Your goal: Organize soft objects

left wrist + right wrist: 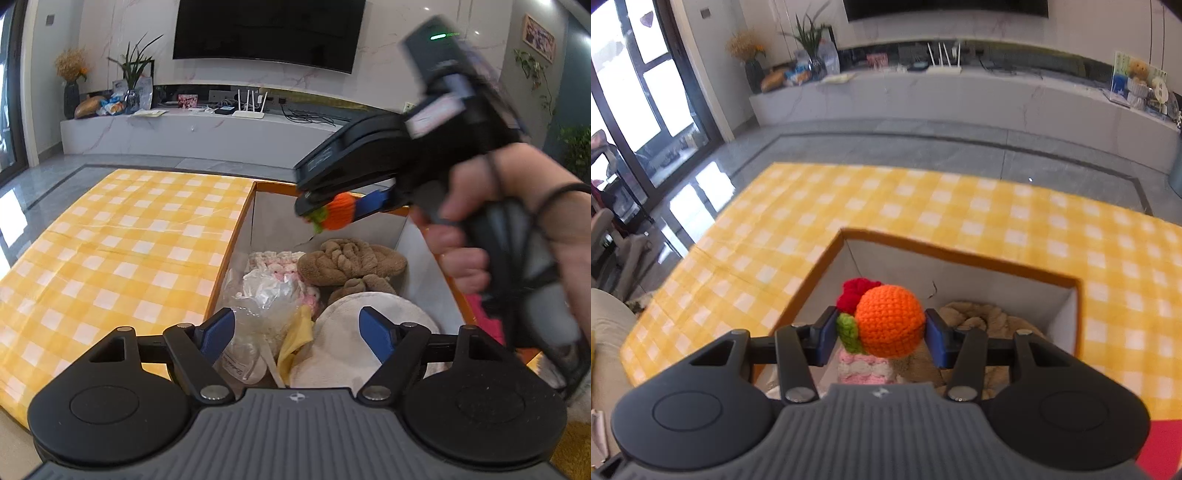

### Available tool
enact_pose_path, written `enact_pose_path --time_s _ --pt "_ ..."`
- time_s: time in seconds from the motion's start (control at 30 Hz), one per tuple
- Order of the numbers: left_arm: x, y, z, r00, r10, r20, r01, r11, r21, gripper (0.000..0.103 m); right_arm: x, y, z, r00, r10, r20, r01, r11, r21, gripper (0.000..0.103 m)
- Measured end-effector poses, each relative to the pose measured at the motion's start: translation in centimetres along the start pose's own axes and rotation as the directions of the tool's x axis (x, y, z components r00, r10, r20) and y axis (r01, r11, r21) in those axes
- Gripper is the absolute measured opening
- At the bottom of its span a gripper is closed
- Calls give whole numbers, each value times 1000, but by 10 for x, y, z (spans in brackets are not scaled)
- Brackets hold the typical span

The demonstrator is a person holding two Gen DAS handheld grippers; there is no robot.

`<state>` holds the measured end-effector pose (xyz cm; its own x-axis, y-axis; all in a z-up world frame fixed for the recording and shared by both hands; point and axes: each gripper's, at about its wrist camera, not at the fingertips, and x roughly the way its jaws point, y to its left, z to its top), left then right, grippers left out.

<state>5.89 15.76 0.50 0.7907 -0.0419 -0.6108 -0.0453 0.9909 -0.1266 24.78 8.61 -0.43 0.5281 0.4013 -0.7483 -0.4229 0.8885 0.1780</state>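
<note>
Orange crochet fruit (pixel 889 320) sits clamped between the pads of the right gripper (pixel 882 332), above the open box (pixel 960 258) on the checked tabletop (pixel 923 199). We lower it until it hangs just above the brown plush (pixel 351 260) below and ahead of the gripper, then release. Our left gripper (pixel 297 332) stands wide and empty over the white pad (pixel 340 343); we keep it clear of the drop path.

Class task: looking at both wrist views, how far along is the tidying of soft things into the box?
Done: the brown towel, pink knit piece and white pad already lie in the box. In hand: the right gripper holds an orange crochet fruit above the box. The left gripper is open and empty. Left: dropping the fruit in.
</note>
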Motion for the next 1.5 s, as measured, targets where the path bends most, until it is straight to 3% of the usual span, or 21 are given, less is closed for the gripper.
enact_pose_path --time_s 0.2,0.4,0.67,0.77,0.83,0.9,0.97,1.1,1.2,1.3,1.4,1.5 --pt "6 9 1 1000 5 -1 -5 999 -46 90 38 3 1 993 -117 -24 115 991 -67 49" --pt "7 20 2 1000 -29 -11 28 995 -98 90 65 5 -2 996 -33 -78 23 992 -122 49" --pt "6 22 2 999 -47 -9 46 988 -144 90 96 29 -12 980 -87 -177 23 942 -336 51" --pt "7 21 3 999 -48 -14 45 987 -156 90 96 31 -16 982 -107 -157 42 930 -366 60" --pt "7 21 3 999 -48 -18 45 986 -160 90 87 29 -17 986 -83 -144 27 935 -354 68" --pt "6 21 4 999 -47 -15 44 985 -167 90 76 29 -18 991 -69 -112 25 933 -359 83" --pt "3 21 5 999 -39 -8 37 985 -171 90 64 30 -19 994 -84 -71 51 921 -386 89" --pt "-8 15 9 999 -4 36 9 988 -152 90 35 25 -15 996 -86 -16 73 917 -391 92" --pt "-21 11 15 994 82 77 -67 982 -176 90 4 17 -11 999 -42 22 47 935 -351 94" --pt "-39 7 23 979 169 113 -146 971 -189 94 -32 14 -5 995 -37 98 67 941 -333 94" --pt "-59 -3 25 954 241 179 -212 963 -168 94 -76 9 -2 984 -33 173 83 953 -292 94" --pt "-77 -23 28 927 278 253 -262 960 -94 94 -130 0 -12 953 -67 294 142 960 -242 99"
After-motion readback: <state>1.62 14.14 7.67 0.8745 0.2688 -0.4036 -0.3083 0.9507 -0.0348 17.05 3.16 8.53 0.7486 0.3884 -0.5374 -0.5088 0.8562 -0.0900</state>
